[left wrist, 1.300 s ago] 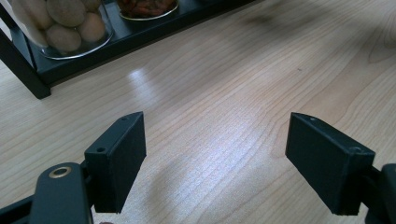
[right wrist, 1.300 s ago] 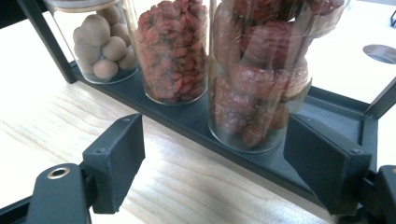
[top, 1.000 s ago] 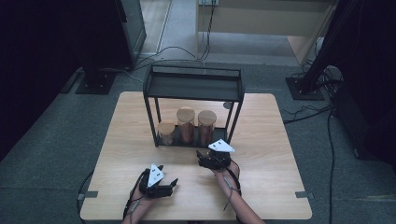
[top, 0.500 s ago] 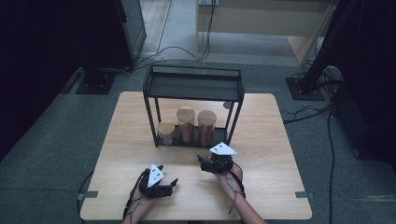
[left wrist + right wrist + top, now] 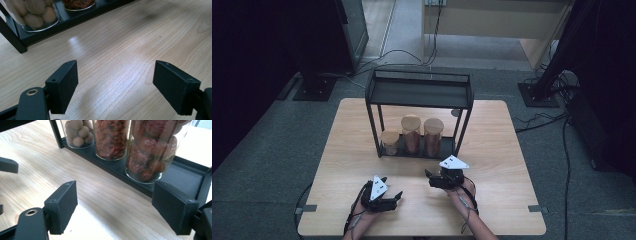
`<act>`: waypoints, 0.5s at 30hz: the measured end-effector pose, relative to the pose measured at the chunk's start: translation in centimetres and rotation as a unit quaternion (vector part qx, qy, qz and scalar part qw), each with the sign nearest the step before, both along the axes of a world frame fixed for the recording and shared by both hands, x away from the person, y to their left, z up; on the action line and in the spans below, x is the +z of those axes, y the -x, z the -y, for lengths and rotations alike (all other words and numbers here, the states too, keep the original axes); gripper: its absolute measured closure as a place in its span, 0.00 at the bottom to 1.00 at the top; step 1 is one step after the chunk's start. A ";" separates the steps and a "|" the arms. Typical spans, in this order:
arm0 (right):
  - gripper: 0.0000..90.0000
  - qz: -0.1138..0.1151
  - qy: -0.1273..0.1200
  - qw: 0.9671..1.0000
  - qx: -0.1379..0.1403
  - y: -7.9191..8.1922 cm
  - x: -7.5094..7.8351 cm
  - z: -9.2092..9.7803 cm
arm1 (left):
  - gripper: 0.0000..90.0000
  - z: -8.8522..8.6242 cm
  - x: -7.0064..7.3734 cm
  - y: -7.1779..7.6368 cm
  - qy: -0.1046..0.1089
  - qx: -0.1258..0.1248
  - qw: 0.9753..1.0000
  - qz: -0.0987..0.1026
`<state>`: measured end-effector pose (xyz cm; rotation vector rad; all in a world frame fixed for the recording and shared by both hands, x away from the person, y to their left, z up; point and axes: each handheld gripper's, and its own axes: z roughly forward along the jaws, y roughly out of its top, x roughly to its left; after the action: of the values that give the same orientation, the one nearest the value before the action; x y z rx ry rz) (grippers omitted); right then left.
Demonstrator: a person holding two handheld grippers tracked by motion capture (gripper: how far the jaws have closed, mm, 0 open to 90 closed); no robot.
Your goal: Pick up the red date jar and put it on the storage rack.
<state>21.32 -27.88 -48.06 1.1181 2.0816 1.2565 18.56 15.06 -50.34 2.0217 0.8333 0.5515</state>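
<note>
**Two open grippers wait before a rack of three jars**

A black metal rack (image 5: 419, 95) stands at the middle of a light wooden table (image 5: 497, 135), its lower shelf holding three lidded glass jars in a row. The right gripper (image 5: 435, 180), held by a person's hand at the near edge, sits just in front of the rack's right end, its jaws spread wide with nothing between them. From the right gripper view, the jar of dark red dried fruit (image 5: 156, 147) stands nearest, close ahead of the jaws; beside it is the jar of small orange-red berries (image 5: 111, 138), and farther left the shorter jar of round tan nuts (image 5: 78, 132). None of the jars is touched. The left gripper (image 5: 393, 199) rests lower on the table, near the front edge and well apart from the rack, its jaws likewise released and empty over bare wood, with the rack's corner post and the nut jar off to its upper left
</note>
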 end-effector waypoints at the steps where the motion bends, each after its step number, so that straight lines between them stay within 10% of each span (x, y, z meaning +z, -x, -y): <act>1: 0.22 -0.001 -0.002 1.000 0.003 0.0 0.0 0.1 | 0.22 0.0 0.0 0.0 0.000 0.000 1.000 0.000; 15: 0.22 -0.002 -0.015 0.999 0.029 0.6 -0.5 1.2 | 0.22 0.1 0.0 0.1 -0.005 -0.001 1.000 0.003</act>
<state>20.75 -29.10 -48.53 1.0821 2.1180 1.3182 18.50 14.98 -50.32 2.0276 0.8268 0.5618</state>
